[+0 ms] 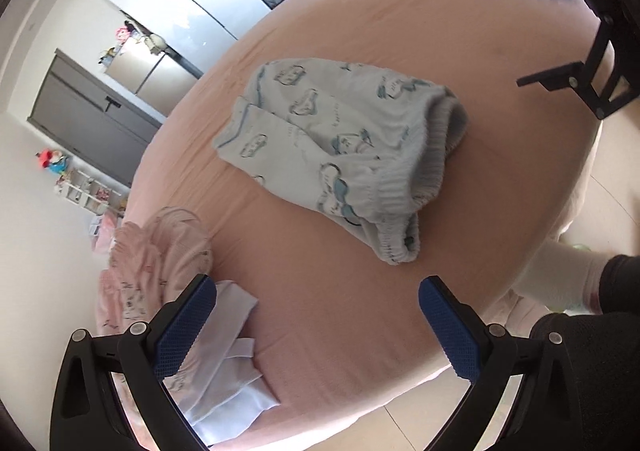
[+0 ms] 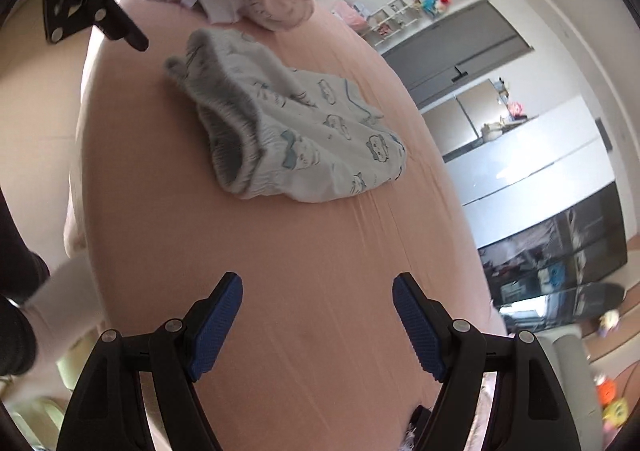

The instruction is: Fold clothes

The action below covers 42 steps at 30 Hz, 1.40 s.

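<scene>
In the left wrist view, the pink garment (image 1: 156,267) and the folded white cloth (image 1: 236,363) lie bunched at the left finger of the left gripper (image 1: 316,315), the finger's blue pad overlapping them in the picture; whether it touches them cannot be told. That gripper's fingers are spread wide with nothing between them, hovering over the pink bed sheet (image 1: 360,331). Ahead of it and slightly to its right lie the light blue patterned shorts (image 1: 340,147), folded over, ribbed waistband toward the gripper's right, well apart from both fingertips.

In the right wrist view, the right gripper (image 2: 318,307) is likewise spread and holds nothing. The shorts (image 2: 296,131) lie ahead of it and a little left, well apart, with bare sheet (image 2: 320,251) between.
</scene>
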Available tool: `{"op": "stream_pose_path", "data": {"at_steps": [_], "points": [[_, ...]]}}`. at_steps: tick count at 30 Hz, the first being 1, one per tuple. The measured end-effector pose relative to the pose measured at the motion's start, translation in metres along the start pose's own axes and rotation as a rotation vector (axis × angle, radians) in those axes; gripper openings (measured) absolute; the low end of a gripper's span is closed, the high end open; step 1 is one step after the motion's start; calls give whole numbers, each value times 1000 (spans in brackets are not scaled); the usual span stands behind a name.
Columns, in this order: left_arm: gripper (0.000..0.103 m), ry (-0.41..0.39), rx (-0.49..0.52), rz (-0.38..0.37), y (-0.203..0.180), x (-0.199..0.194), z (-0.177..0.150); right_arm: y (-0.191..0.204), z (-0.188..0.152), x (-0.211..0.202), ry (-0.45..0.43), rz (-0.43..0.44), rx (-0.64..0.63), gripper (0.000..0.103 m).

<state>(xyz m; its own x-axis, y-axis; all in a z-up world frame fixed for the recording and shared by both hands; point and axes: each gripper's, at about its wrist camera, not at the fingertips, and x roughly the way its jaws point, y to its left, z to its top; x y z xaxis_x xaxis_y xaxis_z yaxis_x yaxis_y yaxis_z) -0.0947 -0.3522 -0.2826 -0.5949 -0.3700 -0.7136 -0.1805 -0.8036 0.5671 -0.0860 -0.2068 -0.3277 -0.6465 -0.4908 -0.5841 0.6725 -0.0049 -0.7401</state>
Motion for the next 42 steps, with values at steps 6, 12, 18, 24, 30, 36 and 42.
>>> {"op": "stream_pose_path", "data": {"at_steps": [6,12,18,24,30,36,42], "points": [[103,-36,92,62,-15,11,-2,13,-1,16,-19,-46,-30,77],[103,-63,123,70,-31,10,-1,18,6,23,-108,-62,-111,78],[103,-107,123,165,-36,13,3,25,16,28,-196,-56,-267,84],[103,-146,181,224,-45,21,10,24,34,43,-222,-84,-284,97],[103,-206,222,194,-46,14,6,23,50,51,-226,-71,-270,103],[103,-342,456,335,-69,-1,1,27,45,51,-300,-107,-320,103],[103,-381,668,434,-81,4,-12,34,45,50,-343,-204,-322,103]]}}
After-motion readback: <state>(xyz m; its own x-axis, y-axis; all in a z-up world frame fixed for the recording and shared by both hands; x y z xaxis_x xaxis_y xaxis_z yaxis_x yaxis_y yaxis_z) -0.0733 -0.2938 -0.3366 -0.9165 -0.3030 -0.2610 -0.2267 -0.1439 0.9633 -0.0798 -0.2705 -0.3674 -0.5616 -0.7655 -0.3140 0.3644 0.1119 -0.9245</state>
